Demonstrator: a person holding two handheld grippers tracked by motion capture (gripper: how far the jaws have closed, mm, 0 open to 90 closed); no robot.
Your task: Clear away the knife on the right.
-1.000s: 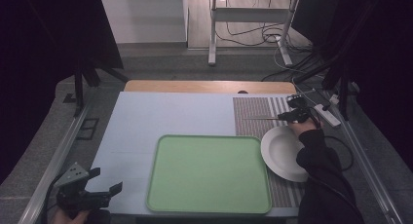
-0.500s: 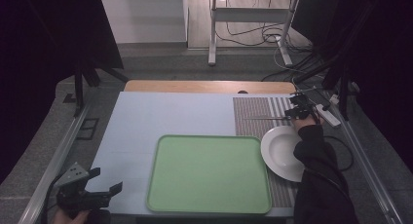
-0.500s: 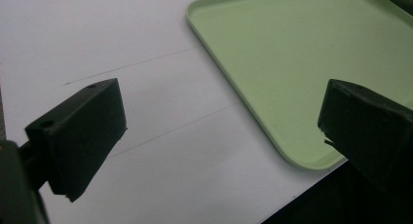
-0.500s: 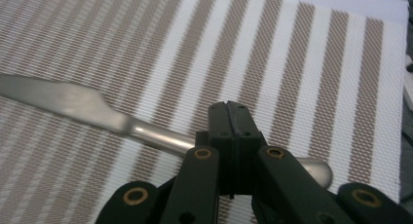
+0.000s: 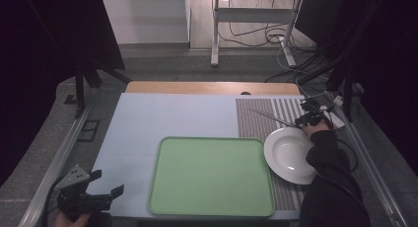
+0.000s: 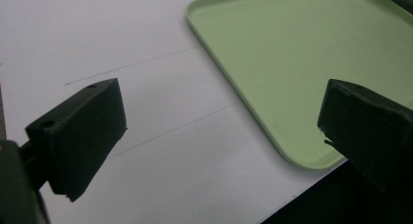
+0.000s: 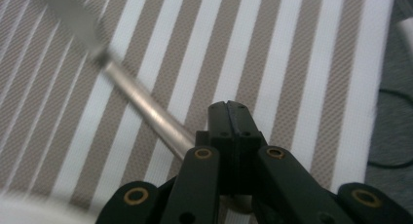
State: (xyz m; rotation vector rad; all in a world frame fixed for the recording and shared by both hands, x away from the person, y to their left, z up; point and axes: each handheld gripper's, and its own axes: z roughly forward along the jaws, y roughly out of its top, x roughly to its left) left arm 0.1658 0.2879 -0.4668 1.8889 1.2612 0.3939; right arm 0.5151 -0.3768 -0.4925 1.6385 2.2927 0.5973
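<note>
Knife (image 7: 141, 100) handle clamped, seemingly, in right gripper (image 7: 233, 112) jaws — above striped mat (image 7: 292, 63); left gripper (image 6: 219, 131) jaws apart.

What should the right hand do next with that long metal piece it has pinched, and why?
Probably lift it a little and carry it toward the green tray. The right gripper has its fingers shut on the handle of the metal utensil, which sticks out low over the striped mat. The white plate lies close by, so rising first avoids knocking it.
</note>
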